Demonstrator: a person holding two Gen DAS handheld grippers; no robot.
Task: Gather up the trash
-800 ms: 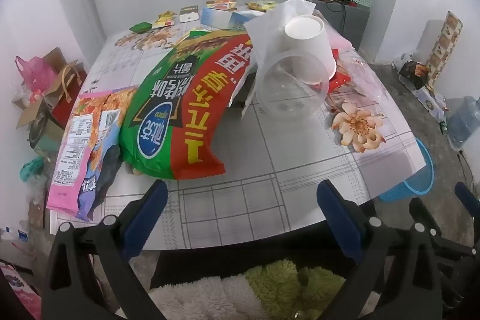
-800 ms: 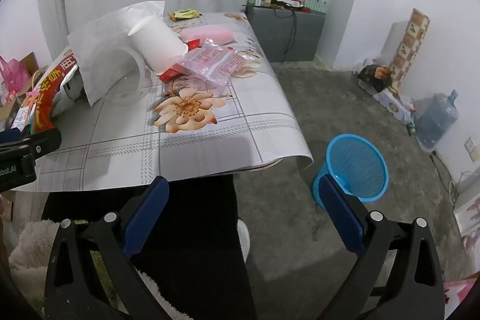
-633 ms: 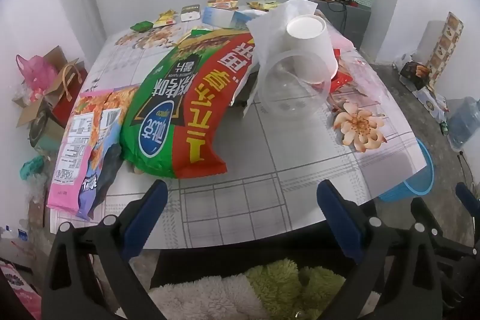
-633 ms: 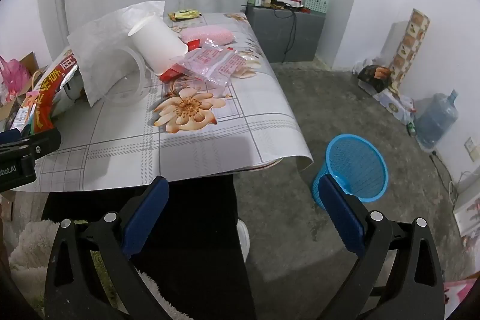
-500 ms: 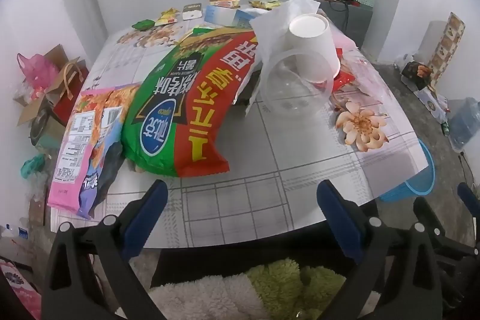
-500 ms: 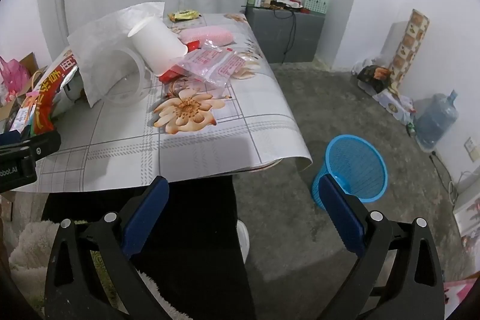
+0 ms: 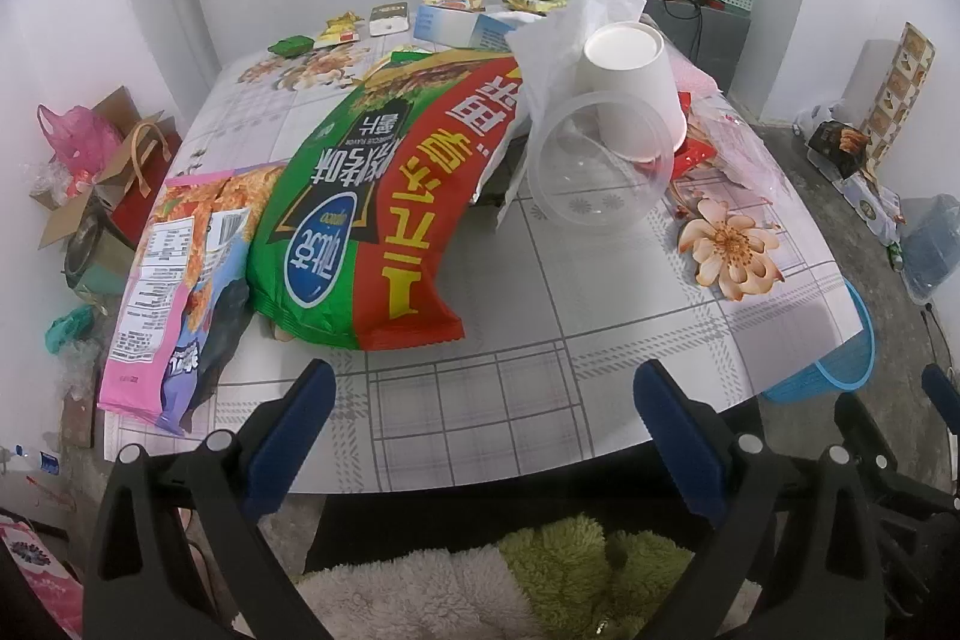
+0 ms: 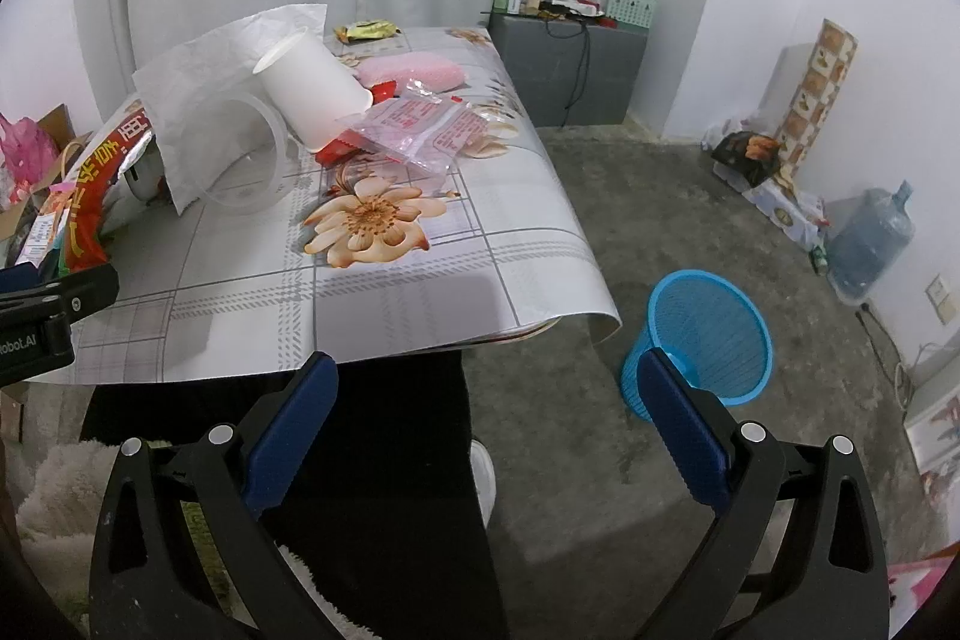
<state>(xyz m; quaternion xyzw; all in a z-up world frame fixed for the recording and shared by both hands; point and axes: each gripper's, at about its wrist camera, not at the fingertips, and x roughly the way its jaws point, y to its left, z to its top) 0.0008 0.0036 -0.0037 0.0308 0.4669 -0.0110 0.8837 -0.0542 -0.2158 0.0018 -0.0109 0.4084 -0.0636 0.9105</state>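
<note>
Trash is strewn over the table: a big green and red snack bag, a pink snack bag, a clear plastic tub on its side with a white paper cup behind it, and a clear plastic wrapper. A blue waste basket stands on the floor right of the table. My left gripper hovers open over the table's near edge, nothing between its fingers. My right gripper is open and empty, off the table's corner, near the basket.
Small packets and boxes lie at the table's far end. Bags and cardboard clutter the floor on the left. A water jug and a grey cabinet stand along the right wall. A person's dark trousers show below.
The left gripper has edged slightly forward, so the table's objects sit a little lower in its view. The right view is unchanged. Both grippers stay open.
</note>
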